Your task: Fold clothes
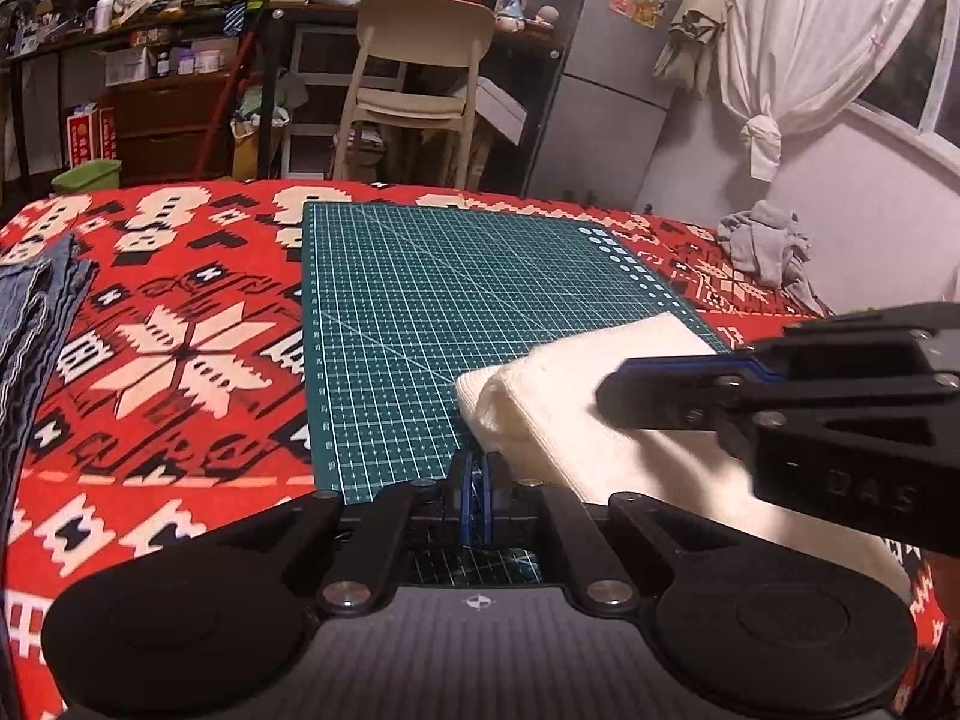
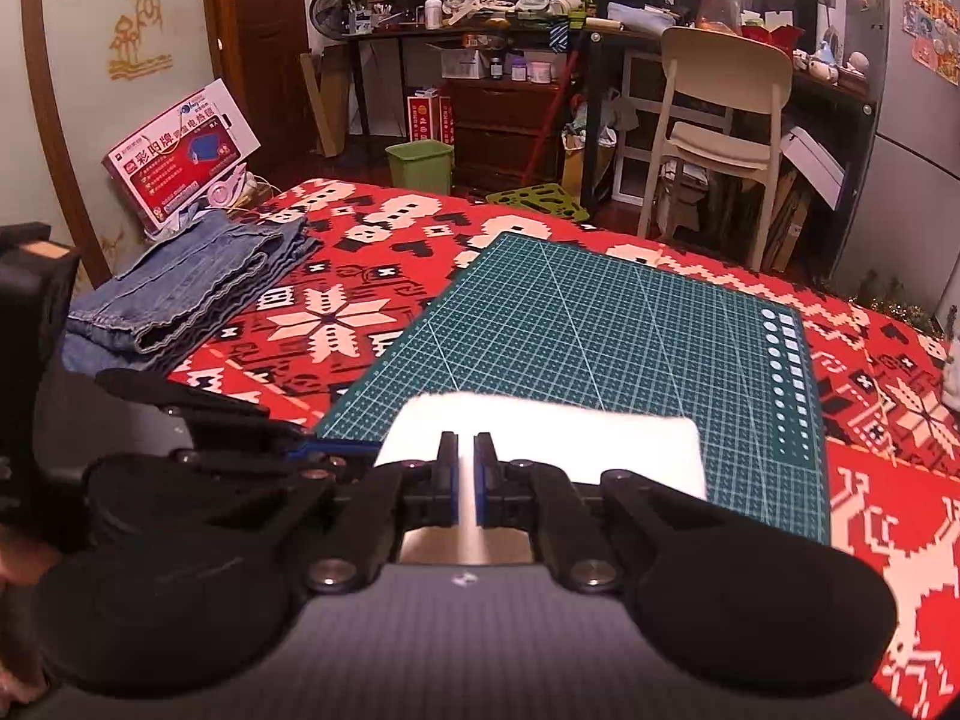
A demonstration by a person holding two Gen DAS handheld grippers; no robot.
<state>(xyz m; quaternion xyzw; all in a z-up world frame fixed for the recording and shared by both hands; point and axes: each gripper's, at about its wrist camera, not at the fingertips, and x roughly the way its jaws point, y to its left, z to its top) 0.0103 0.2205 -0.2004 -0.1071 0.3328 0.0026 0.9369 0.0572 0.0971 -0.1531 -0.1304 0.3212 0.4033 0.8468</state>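
A folded white cloth [image 1: 600,420] [image 2: 540,432] lies on the near right part of a green cutting mat [image 1: 420,300] [image 2: 600,330]. My left gripper [image 1: 477,480] sits low over the mat, just left of the cloth's folded edge. It is shut, and only mat shows in the slit between its pads. In the right wrist view it comes in from the left [image 2: 327,450]. My right gripper [image 2: 466,468] hovers over the cloth's near half, shut, with white showing through the narrow slit. Seen from the left wrist, it reaches in from the right [image 1: 612,390] above the flat cloth.
The mat lies on a red patterned blanket [image 1: 180,360] [image 2: 888,480]. Folded jeans [image 1: 36,312] [image 2: 198,288] rest at the left. A crumpled grey garment [image 1: 762,246] lies at the far right. Beyond the far edge stand a cream chair [image 1: 420,78] and a green bin [image 2: 420,165].
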